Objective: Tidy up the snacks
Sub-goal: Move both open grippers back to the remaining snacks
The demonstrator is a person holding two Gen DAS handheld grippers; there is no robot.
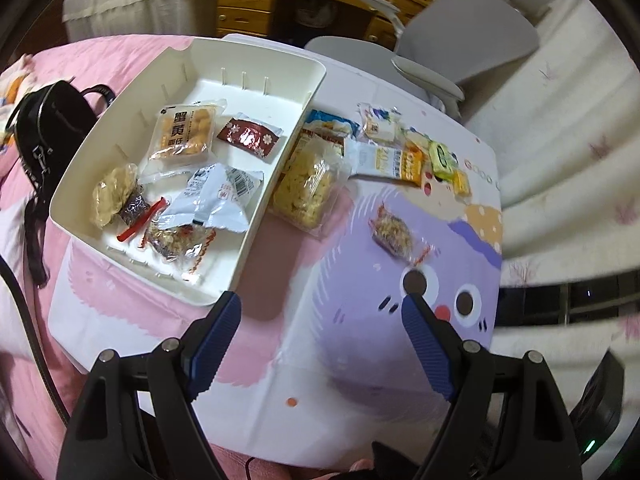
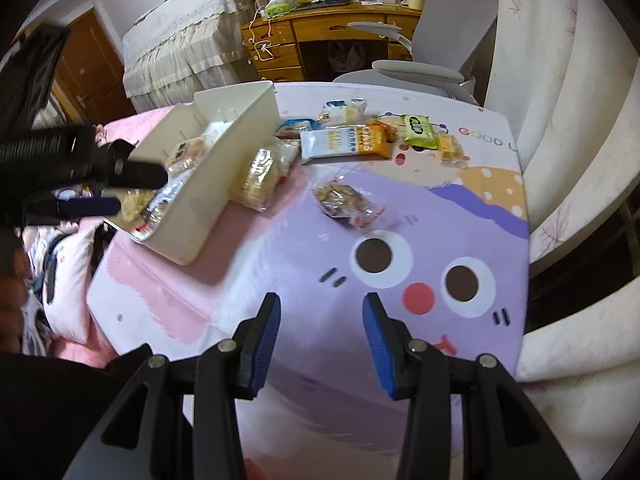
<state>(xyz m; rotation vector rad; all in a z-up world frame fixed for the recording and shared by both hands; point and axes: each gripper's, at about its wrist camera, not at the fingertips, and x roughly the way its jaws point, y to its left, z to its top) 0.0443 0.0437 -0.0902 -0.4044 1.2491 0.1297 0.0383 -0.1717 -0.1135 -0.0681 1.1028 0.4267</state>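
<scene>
A cream tray (image 1: 256, 208) (image 2: 208, 196) on the table holds several snack packs, among them an orange pack (image 1: 185, 132) and a white pack (image 1: 218, 196). A clear pack of yellow puffs (image 1: 306, 188) (image 2: 256, 180) leans against the tray's right wall. A small nut bar (image 1: 394, 234) (image 2: 344, 200) lies alone on the purple print. More snacks (image 1: 404, 156) (image 2: 360, 138) lie in a row at the far edge. My left gripper (image 1: 322, 304) is open and empty, near the tray's front corner. My right gripper (image 2: 322, 306) is open and empty over the cartoon face.
The table (image 2: 440, 220) has a pink and purple cartoon cover. A grey office chair (image 1: 460, 40) (image 2: 440, 40) and a wooden desk (image 2: 320, 40) stand behind it. A black bag (image 1: 52, 128) lies on the pink bed at the left. White cushions (image 2: 568, 120) run along the right.
</scene>
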